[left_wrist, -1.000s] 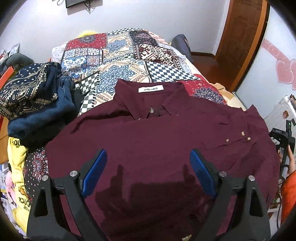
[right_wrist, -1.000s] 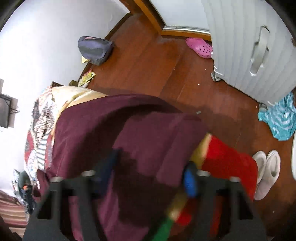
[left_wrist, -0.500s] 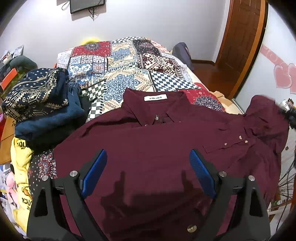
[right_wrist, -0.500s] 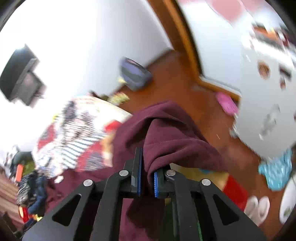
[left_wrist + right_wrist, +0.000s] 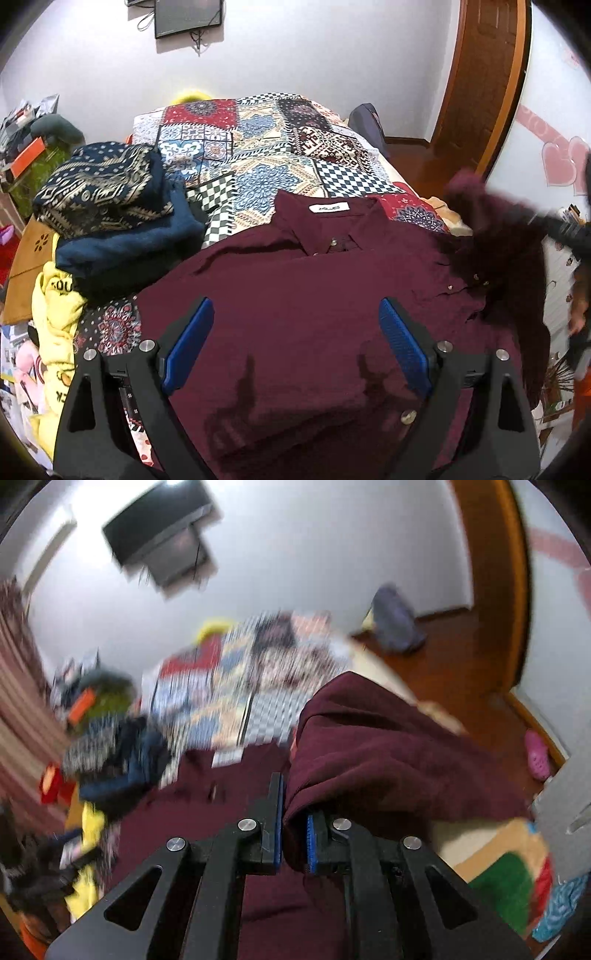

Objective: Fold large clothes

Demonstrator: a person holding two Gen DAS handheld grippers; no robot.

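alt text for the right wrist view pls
The right gripper is shut on a fold of the maroon shirt, lifted over the patchwork bedspread. Blurred behind: a wall screen and wooden floor.

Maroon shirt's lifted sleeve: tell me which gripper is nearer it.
Right. The right gripper is shut on the maroon shirt's sleeve; the left gripper hangs open over the shirt's body, away from it.
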